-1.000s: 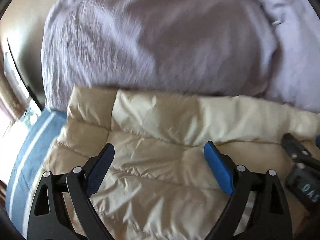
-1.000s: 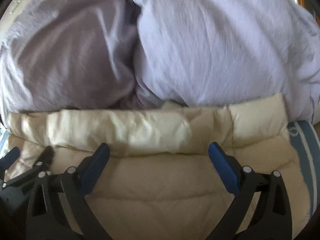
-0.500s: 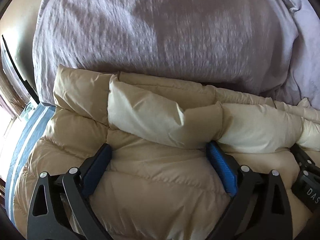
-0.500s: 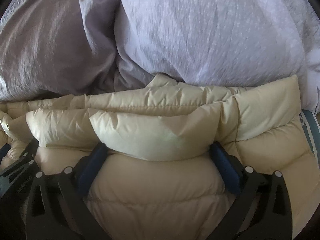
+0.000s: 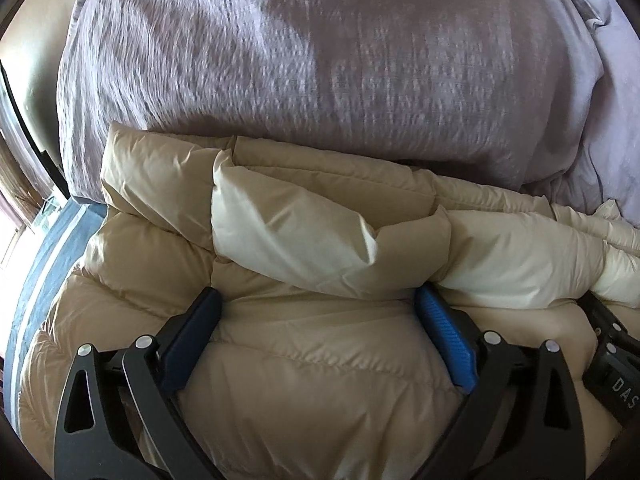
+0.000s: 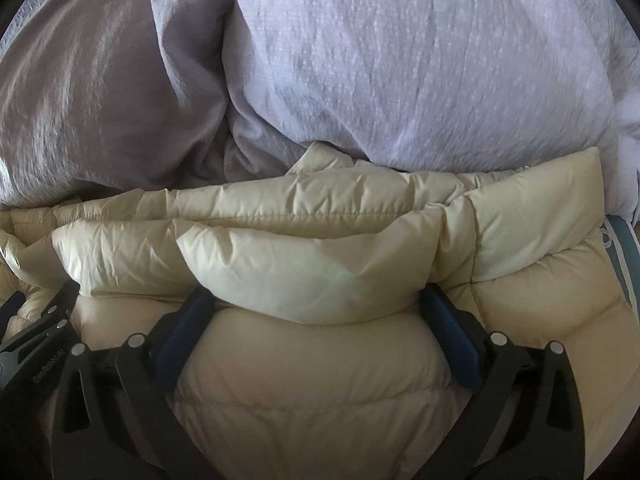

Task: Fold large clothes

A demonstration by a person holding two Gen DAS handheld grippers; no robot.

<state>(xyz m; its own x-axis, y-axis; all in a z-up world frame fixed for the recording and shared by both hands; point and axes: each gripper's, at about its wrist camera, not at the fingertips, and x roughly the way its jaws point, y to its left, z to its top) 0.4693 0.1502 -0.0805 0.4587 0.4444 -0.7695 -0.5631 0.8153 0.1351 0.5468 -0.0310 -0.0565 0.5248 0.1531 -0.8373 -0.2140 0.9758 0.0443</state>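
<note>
Left gripper [image 5: 316, 312] pitched steeply down, jaws spread wide, blue pads [image 5: 446, 344] apart. Right gripper [image 6: 316, 312] likewise pitched down, jaws wide (its black frame shows at the left view's right edge).

The right gripper [image 6: 316, 312] spreads wide over a cream puffer jacket [image 6: 320, 392] beside lilac bedding [image 6: 420, 64].

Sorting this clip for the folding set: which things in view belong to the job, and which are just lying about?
Part of the job:
- cream puffer jacket, lying on the bed
- left tongs, open over it
- right tongs, open over it

Just lying about:
- lilac duvet, bunched behind the jacket
- blue striped sheet, underneath
</note>
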